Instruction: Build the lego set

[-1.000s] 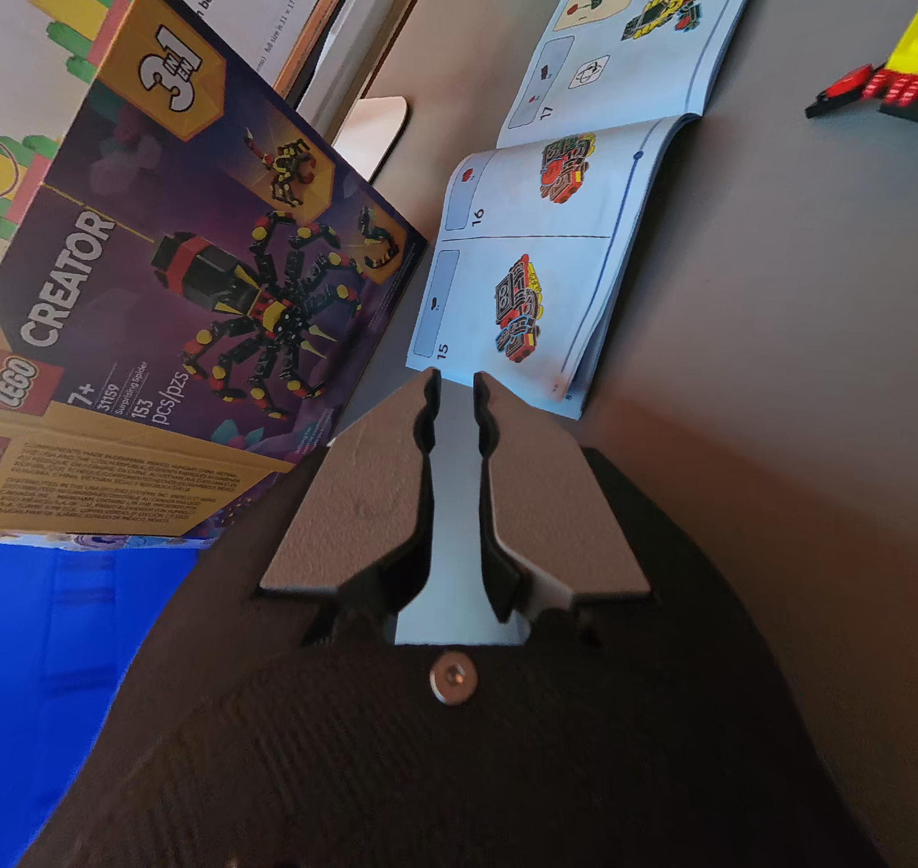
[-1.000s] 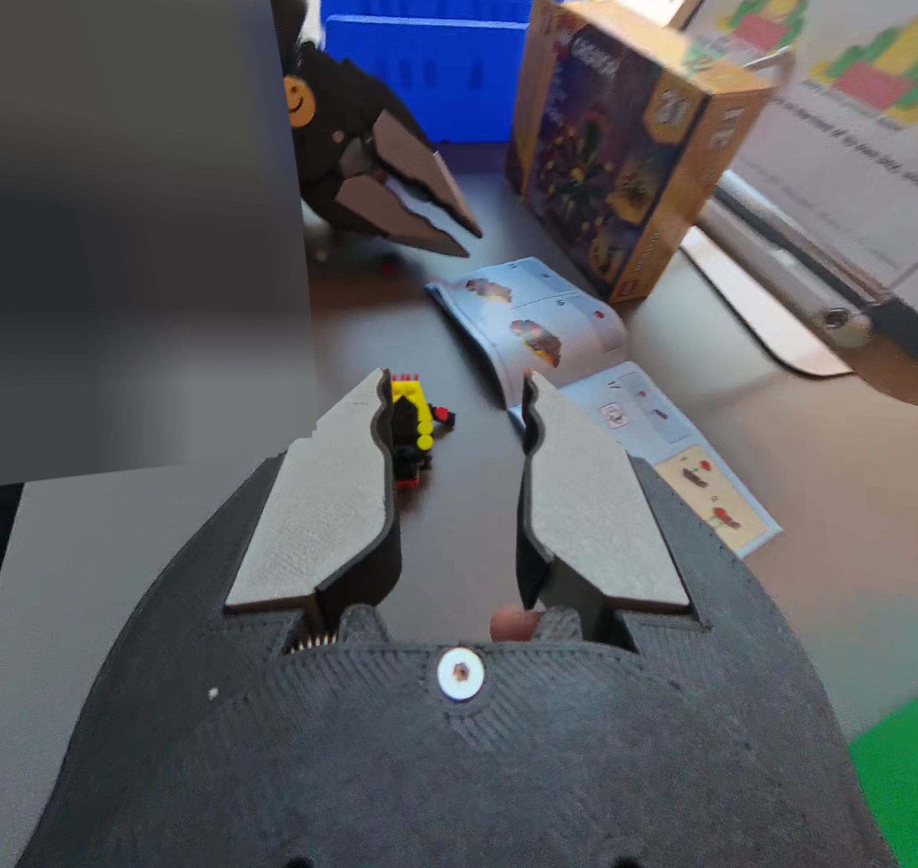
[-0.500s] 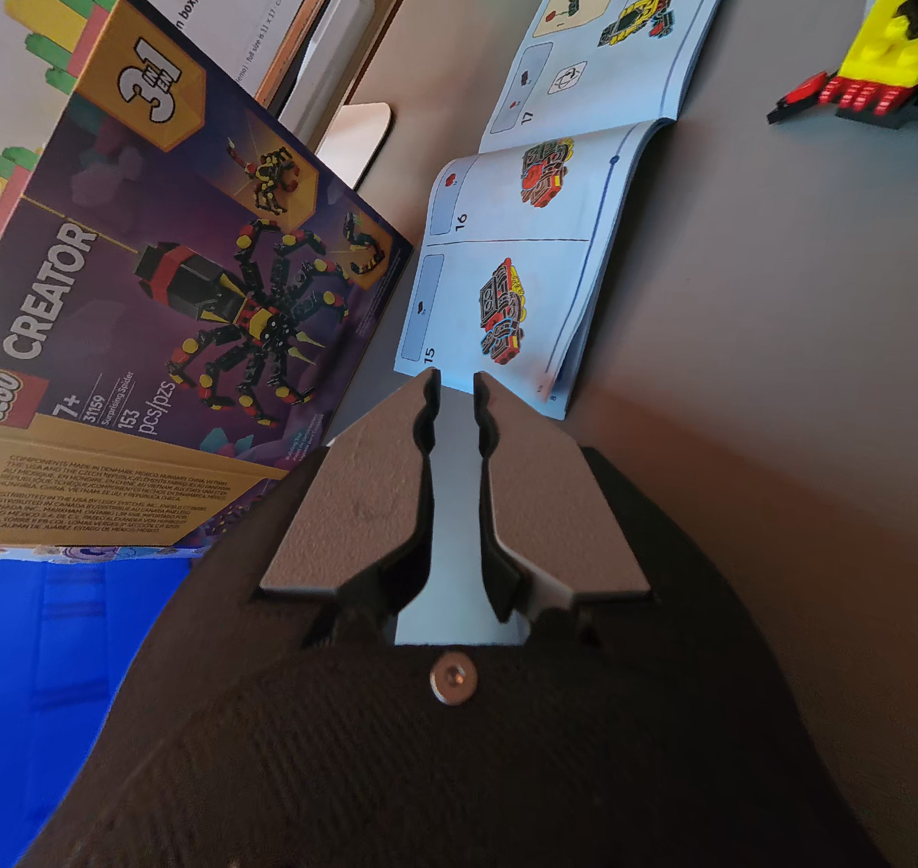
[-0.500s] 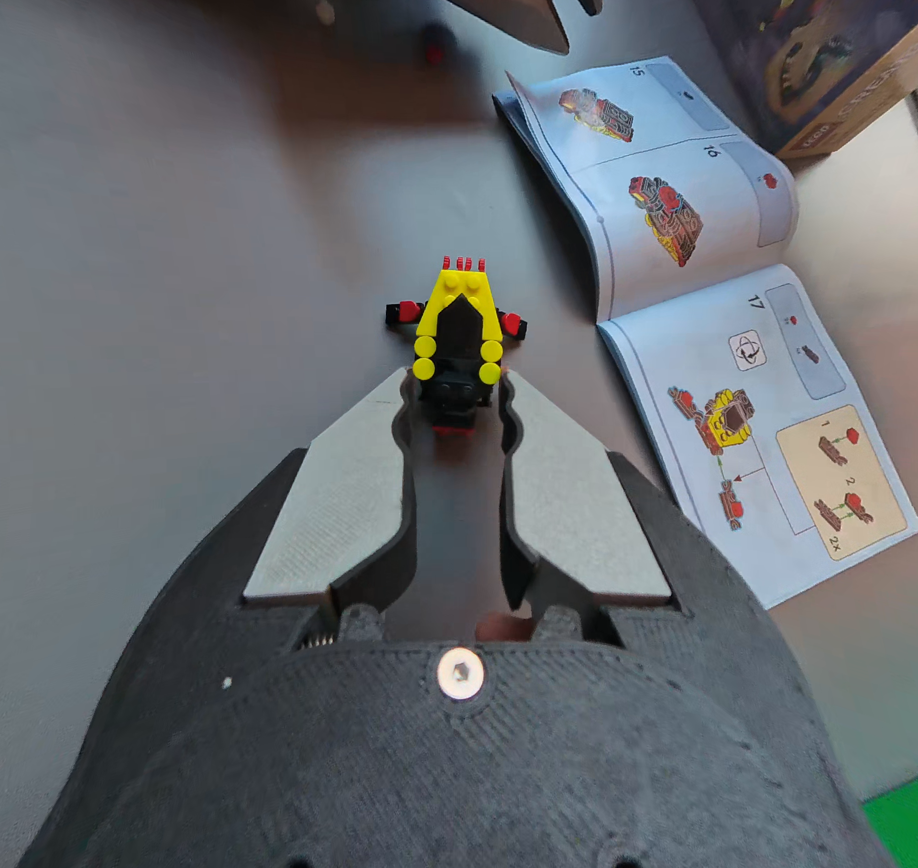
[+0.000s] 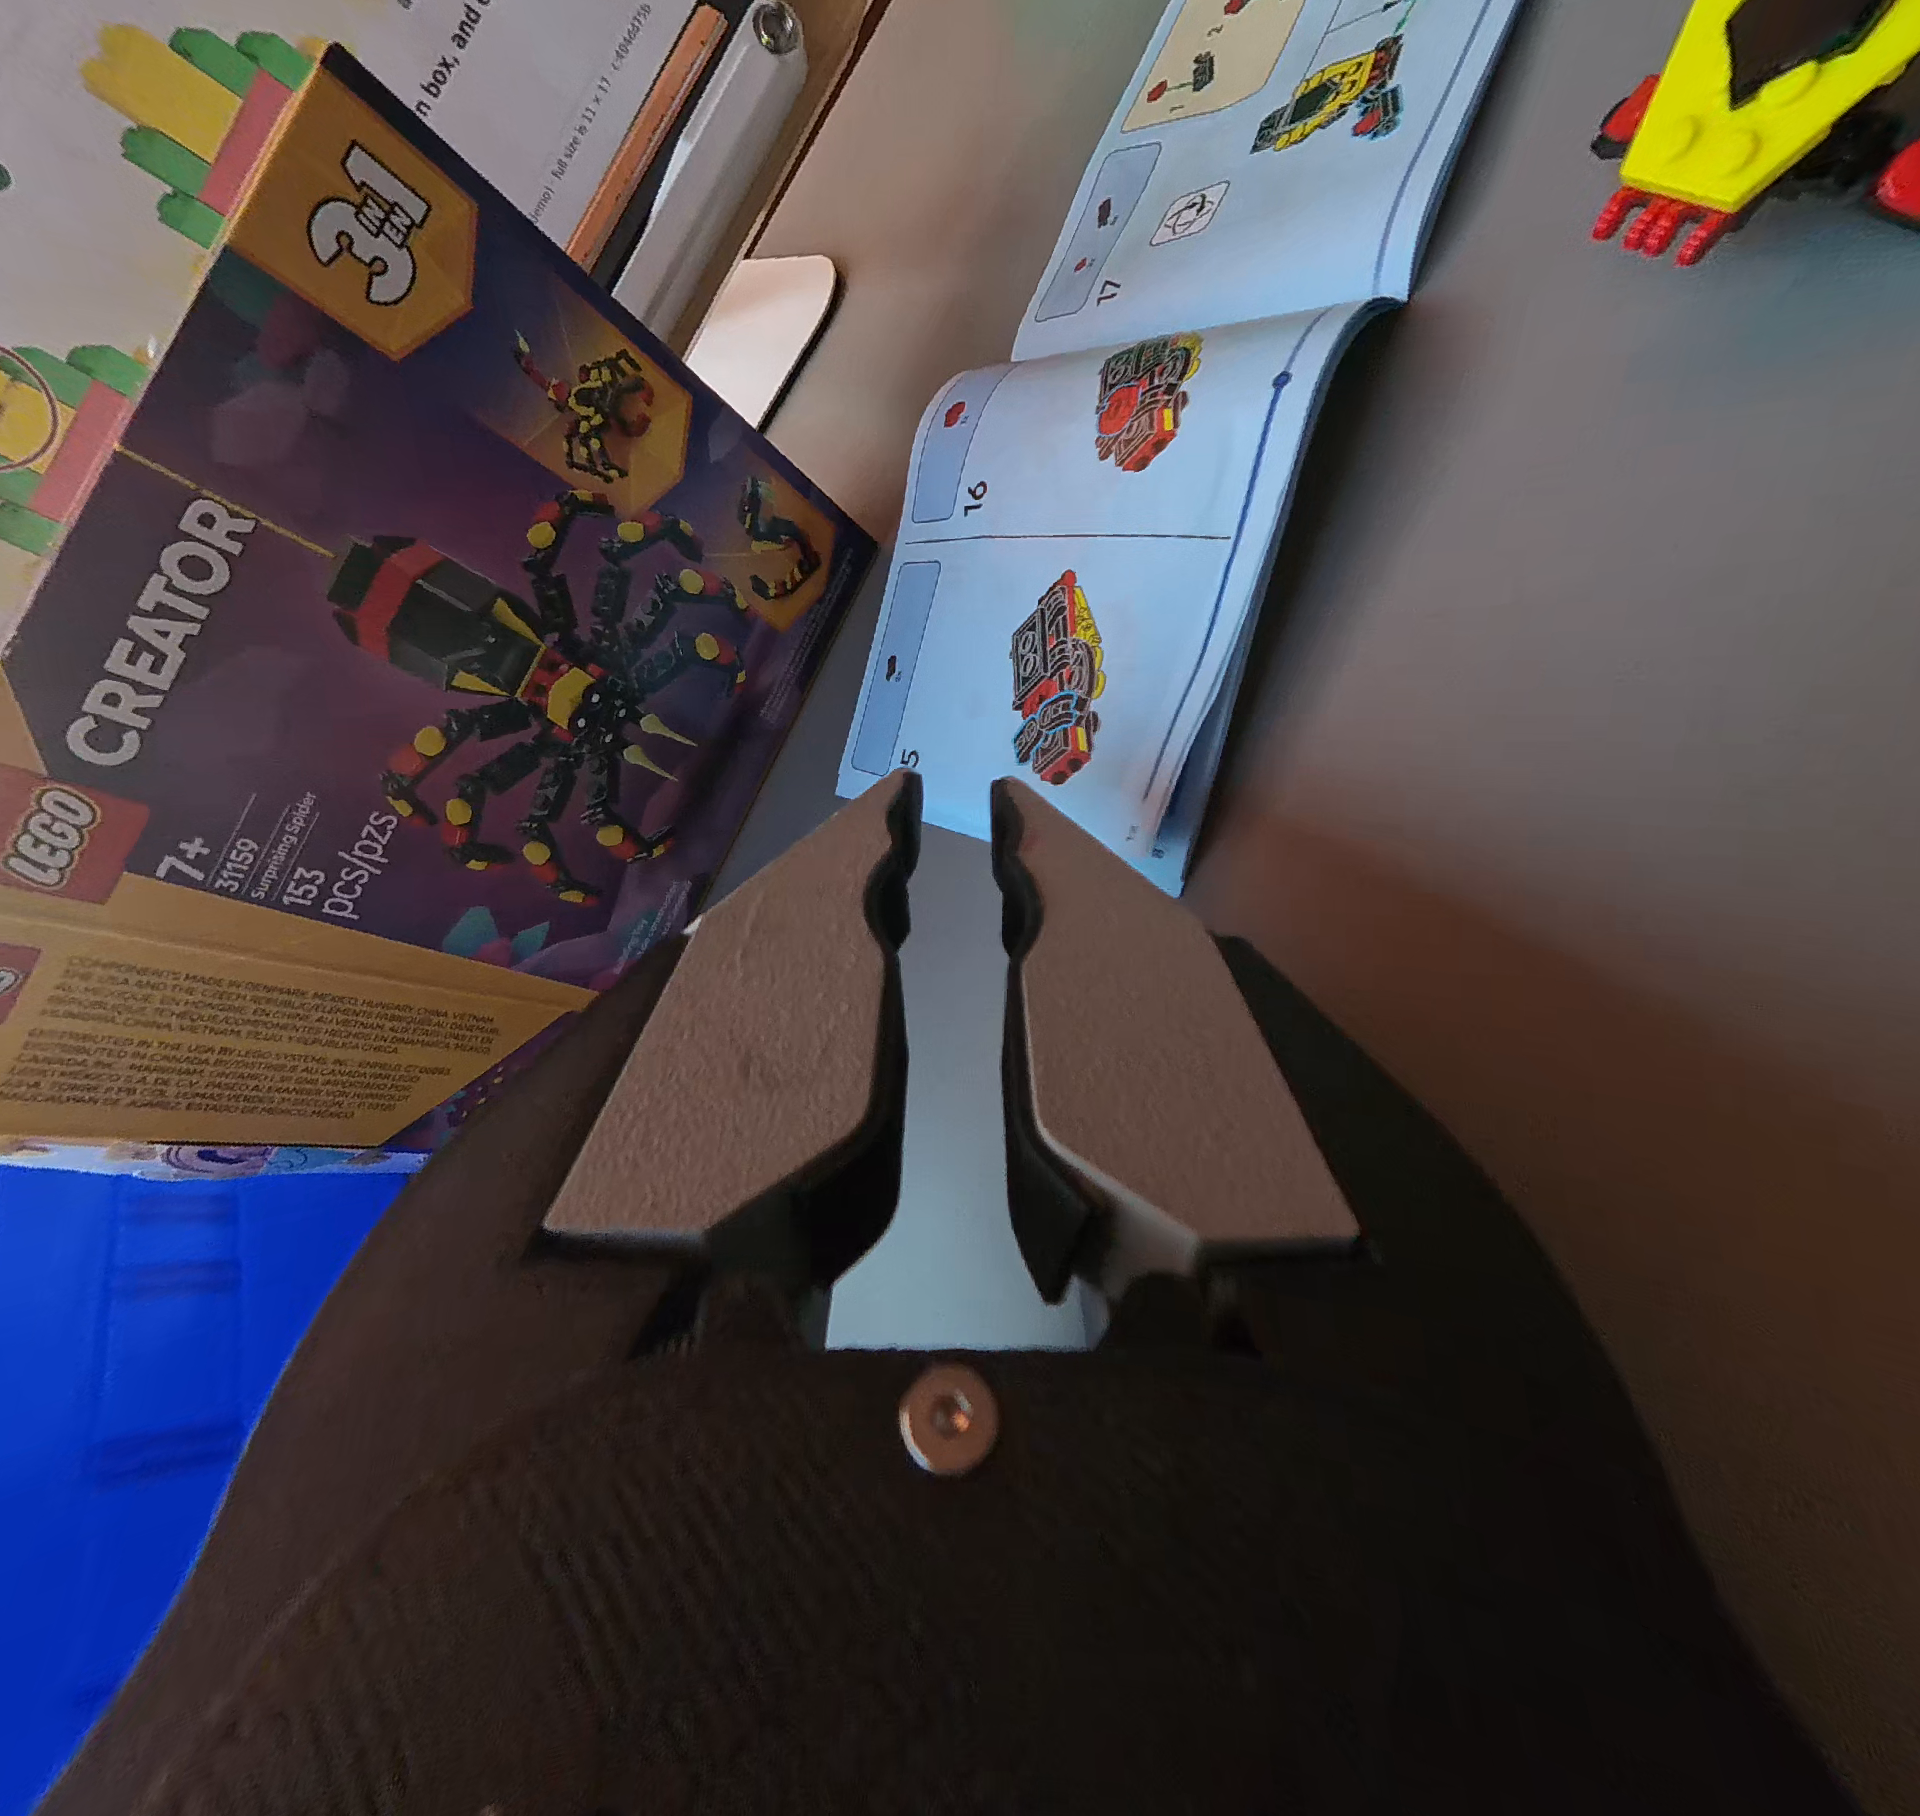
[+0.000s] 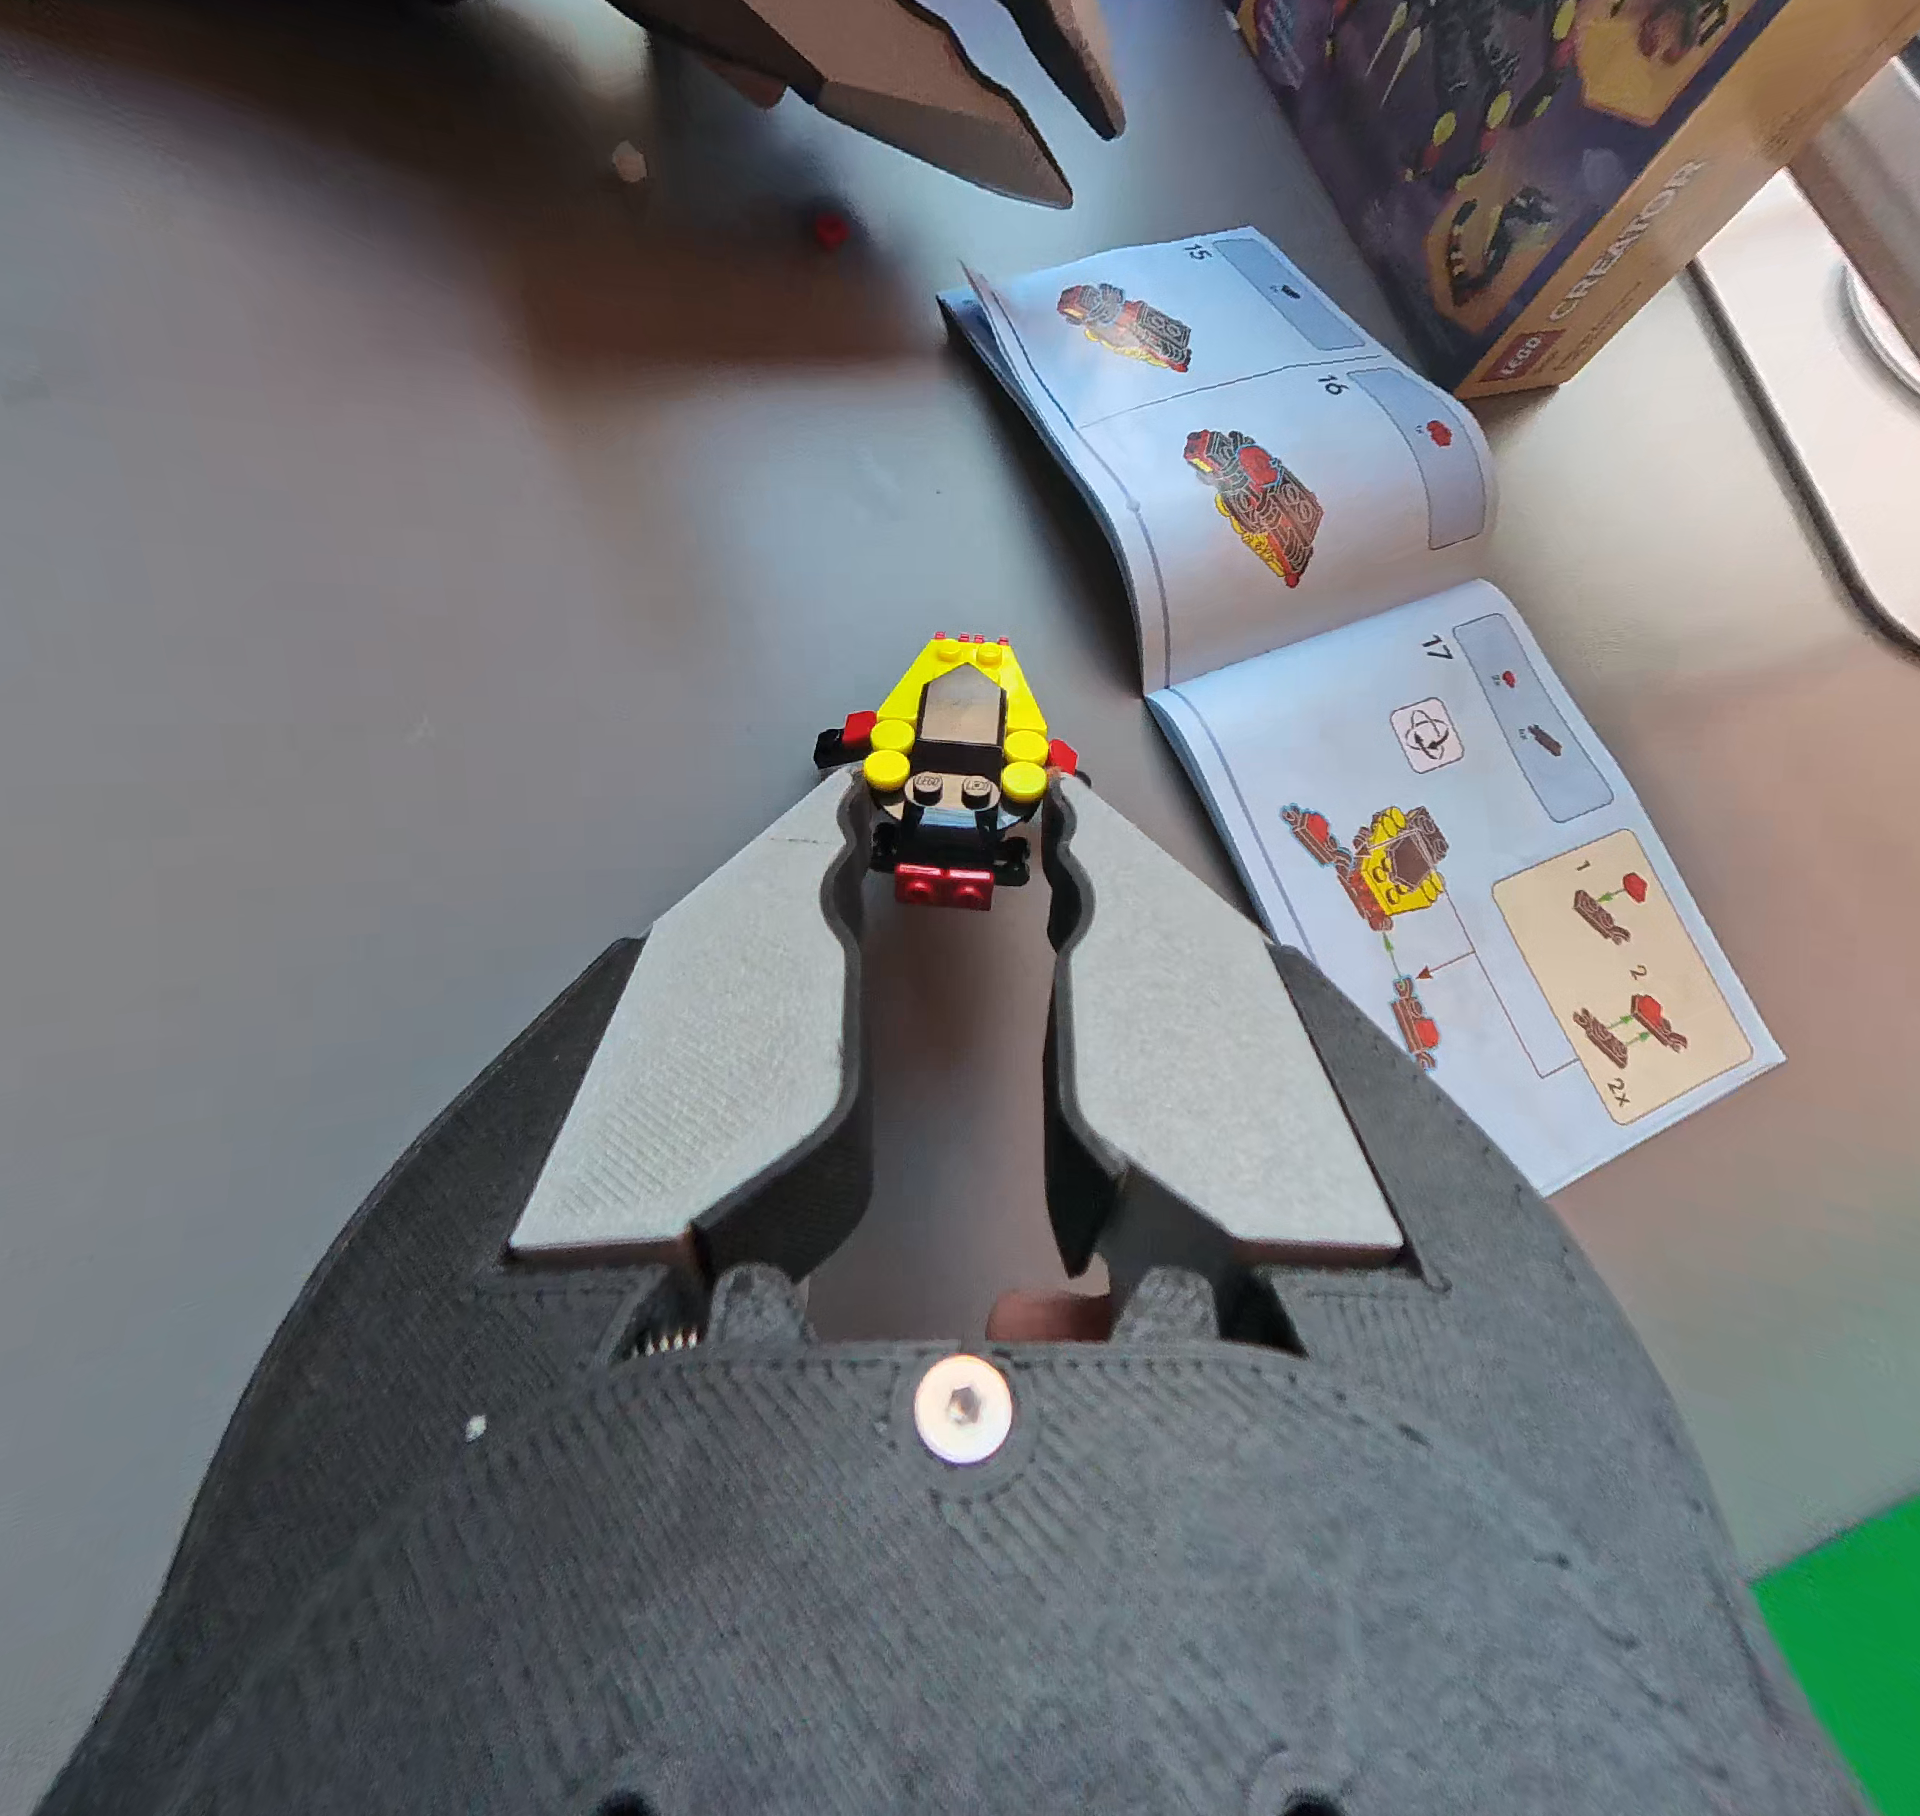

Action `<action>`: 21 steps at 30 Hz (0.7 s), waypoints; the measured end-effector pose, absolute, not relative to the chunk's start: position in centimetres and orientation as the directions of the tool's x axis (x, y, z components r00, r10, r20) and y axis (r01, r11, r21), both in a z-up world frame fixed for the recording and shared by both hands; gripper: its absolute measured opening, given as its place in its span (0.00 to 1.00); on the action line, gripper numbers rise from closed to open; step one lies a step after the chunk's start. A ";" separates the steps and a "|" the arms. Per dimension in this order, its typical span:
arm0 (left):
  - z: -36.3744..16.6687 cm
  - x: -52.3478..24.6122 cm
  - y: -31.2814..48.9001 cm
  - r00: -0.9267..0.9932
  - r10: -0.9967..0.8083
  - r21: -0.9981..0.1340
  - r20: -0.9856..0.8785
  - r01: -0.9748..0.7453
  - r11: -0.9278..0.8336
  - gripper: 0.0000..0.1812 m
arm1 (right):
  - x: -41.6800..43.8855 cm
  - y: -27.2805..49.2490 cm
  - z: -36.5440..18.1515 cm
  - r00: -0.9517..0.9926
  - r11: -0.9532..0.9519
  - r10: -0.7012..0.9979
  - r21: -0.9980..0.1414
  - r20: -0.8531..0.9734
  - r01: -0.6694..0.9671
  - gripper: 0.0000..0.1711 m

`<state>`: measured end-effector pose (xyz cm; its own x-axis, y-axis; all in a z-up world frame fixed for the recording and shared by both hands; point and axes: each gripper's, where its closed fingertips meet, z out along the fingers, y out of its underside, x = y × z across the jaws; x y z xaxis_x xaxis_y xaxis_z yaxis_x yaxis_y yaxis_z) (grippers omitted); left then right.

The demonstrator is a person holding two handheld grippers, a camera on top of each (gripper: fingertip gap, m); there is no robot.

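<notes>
A small yellow, black and red lego model [image 6: 961,717] sits between the fingertips of my right gripper [image 6: 956,790], which is shut on its black rear part just above the dark table. The model also shows at the top right of the left wrist view [image 5: 1766,83]. My left gripper [image 5: 956,790] is empty with its jaws almost together, held over the table near the open instruction booklet [image 5: 1143,571]. The left gripper also shows at the top of the right wrist view [image 6: 1081,161].
The booklet [image 6: 1351,623] lies open right of the model. The purple set box [image 5: 416,675] stands behind it, with a blue bin [image 5: 156,1403] beside it. A small loose red piece [image 6: 829,228] and a pale bit [image 6: 629,161] lie near the left gripper.
My right gripper came down over the model and closed on its rear. The model now looms larger in the left wrist view. The left gripper's jaws have not changed.
</notes>
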<state>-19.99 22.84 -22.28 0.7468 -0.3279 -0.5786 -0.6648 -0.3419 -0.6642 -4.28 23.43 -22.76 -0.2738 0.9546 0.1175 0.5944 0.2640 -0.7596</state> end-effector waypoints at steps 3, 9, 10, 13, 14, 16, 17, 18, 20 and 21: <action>-22.6 -20.2 22.9 0.751 -0.331 -0.664 -0.572 -0.660 -0.351 0.06 | -4.1 23.5 -23.4 -0.287 0.273 0.951 -0.740 0.113 0.615 0.17; -22.7 -20.3 22.9 0.753 -0.332 -0.664 -0.568 -0.657 -0.357 0.06 | -3.8 23.4 -24.2 -0.311 0.283 0.945 -0.719 0.098 0.634 0.17; -22.7 -20.3 22.9 0.752 -0.333 -0.663 -0.568 -0.659 -0.356 0.06 | -3.8 23.3 -24.3 -0.318 0.290 0.943 -0.716 0.100 0.635 0.17; -22.8 -20.2 22.9 0.749 -0.335 -0.659 -0.572 -0.662 -0.356 0.06 | -3.7 23.3 -24.5 -0.326 0.308 0.938 -0.706 0.114 0.637 0.17; -22.8 -20.2 22.9 0.749 -0.335 -0.660 -0.572 -0.662 -0.356 0.06 | -3.7 23.3 -24.5 -0.328 0.311 0.937 -0.705 0.117 0.637 0.17; -22.7 -20.3 22.9 0.751 -0.333 -0.661 -0.570 -0.660 -0.356 0.06 | -3.7 23.3 -24.5 -0.333 0.316 0.935 -0.705 0.119 0.635 0.17; -22.7 -20.3 22.9 0.751 -0.332 -0.661 -0.571 -0.660 -0.357 0.06 | -3.7 23.3 -24.5 -0.332 0.314 0.936 -0.707 0.119 0.634 0.18; -22.8 -20.3 22.9 0.750 -0.332 -0.660 -0.572 -0.661 -0.357 0.06 | -3.7 23.3 -24.4 -0.330 0.312 0.937 -0.710 0.118 0.631 0.20; -22.8 -20.3 22.9 0.748 -0.332 -0.657 -0.575 -0.664 -0.358 0.06 | -3.8 23.4 -24.2 -0.324 0.303 0.939 -0.720 0.114 0.625 0.23; -22.8 -20.3 22.9 0.746 -0.333 -0.656 -0.576 -0.665 -0.357 0.06 | -3.9 23.3 -24.1 -0.322 0.299 0.940 -0.723 0.111 0.622 0.24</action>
<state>-20.26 22.87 -22.81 0.7464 -0.3334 -0.5759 -0.6653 -0.3572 -0.6555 -3.89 23.31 -24.12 -0.3225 0.9401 0.1110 0.6223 0.2989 -0.7235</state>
